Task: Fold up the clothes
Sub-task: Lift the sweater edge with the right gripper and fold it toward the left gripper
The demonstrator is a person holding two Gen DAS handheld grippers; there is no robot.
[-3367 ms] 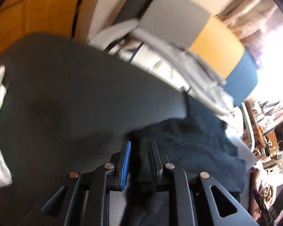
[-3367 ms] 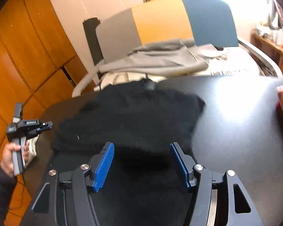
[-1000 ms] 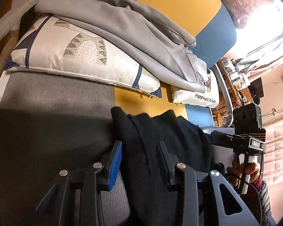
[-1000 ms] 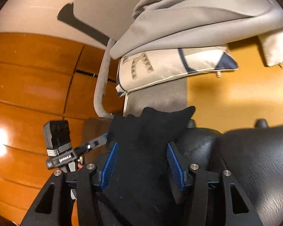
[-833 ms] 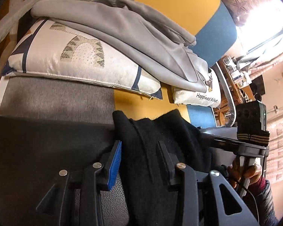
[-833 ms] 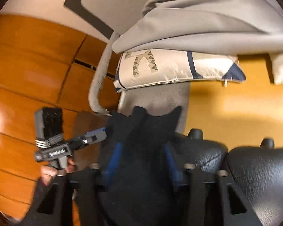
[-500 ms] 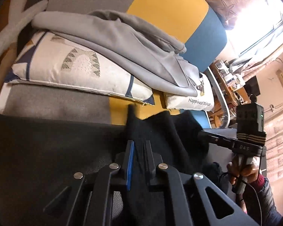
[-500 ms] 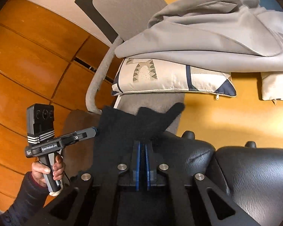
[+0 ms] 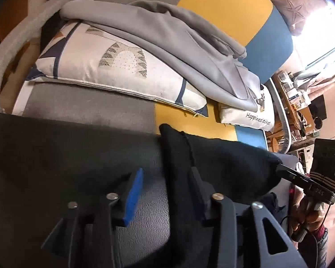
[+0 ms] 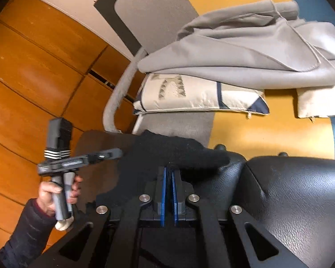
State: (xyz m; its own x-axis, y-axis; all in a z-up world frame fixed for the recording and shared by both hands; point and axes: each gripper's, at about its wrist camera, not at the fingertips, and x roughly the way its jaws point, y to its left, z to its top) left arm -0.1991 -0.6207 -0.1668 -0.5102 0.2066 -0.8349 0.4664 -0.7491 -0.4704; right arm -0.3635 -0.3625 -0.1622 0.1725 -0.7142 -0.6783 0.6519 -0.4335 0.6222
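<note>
The black garment [image 9: 212, 163] lies bunched along the far edge of the dark table [image 9: 55, 147], its top edge stretched between the 2 tongs, with a chair [image 10: 268, 131] just beyond carrying a patterned cushion [image 9: 114, 67] and a grey garment [image 10: 245, 51]. The right gripper [image 10: 168, 178] has its blue pads pressed nearly together, and the black cloth sits right at their tips, so it looks pinched on the garment's edge, though the contact itself is dark and hard to read. The left gripper [image 9: 165, 192] stands with its jaws well apart; the cloth runs up between them and drapes over the right-hand finger, but nothing is clamped. In the right wrist view the person's left hand [image 10: 58, 192] grips the other tool's handle. Judging from this, a fold is in hand, with one corner held and the other side either about to be gripped or just let go; the scene fits both. Any move from here calls for keeping the held edge taut so the limp knit does not sag or slide off the table's far edge.
</note>
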